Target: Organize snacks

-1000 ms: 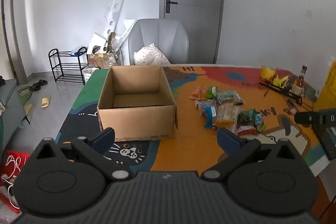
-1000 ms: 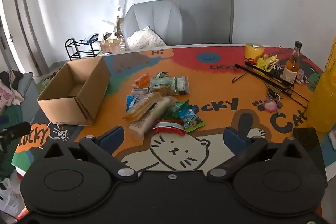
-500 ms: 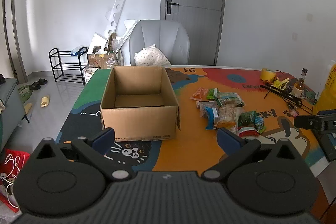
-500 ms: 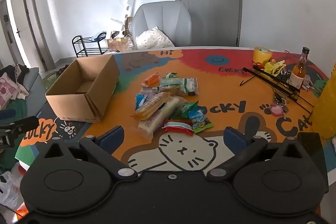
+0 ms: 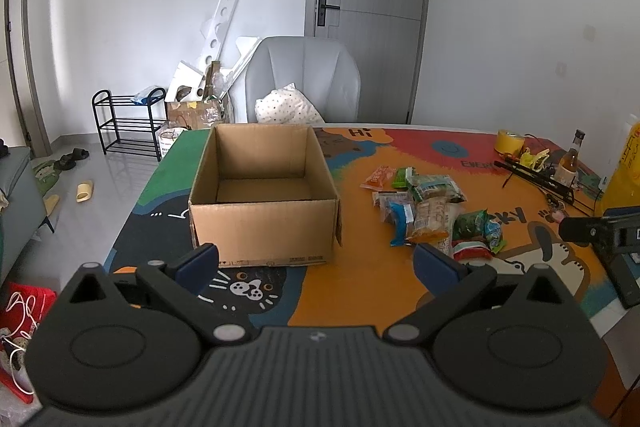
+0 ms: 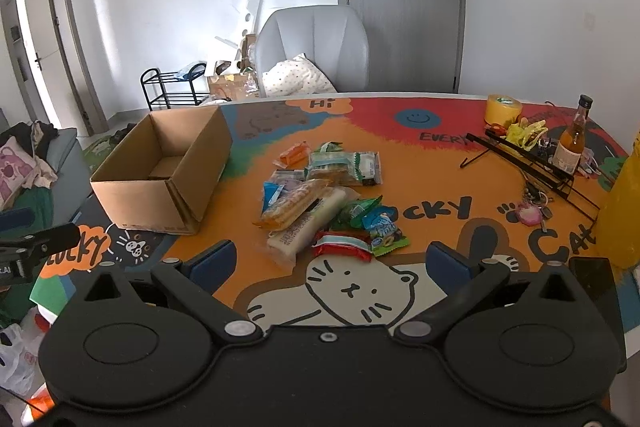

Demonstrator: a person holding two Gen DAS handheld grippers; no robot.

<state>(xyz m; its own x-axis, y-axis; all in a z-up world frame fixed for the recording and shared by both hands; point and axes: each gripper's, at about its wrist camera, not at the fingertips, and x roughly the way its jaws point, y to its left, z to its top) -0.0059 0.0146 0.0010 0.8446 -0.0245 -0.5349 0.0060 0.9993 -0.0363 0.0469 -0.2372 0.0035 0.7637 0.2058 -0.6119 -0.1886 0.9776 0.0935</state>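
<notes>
- Left wrist view: the left gripper (image 5: pixel 316 263) is being held spread wide and empty, near the table's (image 5: pixel 360 279) front edge. The empty cardboard box (image 5: pixel 262 227) is being faced just beyond it; the snack pile (image 5: pixel 430 211) is lying to the right, apart from the box.
- Right wrist view: the right gripper (image 6: pixel 330 261) is likewise being held wide apart, nothing between its fingers. The snack pile (image 6: pixel 328 199) is lying just beyond, the cardboard box (image 6: pixel 160 183) to the far left. The packets are being judged light, soft, crinkly and slippery; a pinch across a sealed edge is being favoured, the red packet (image 6: pixel 342 245) being nearest.
</notes>
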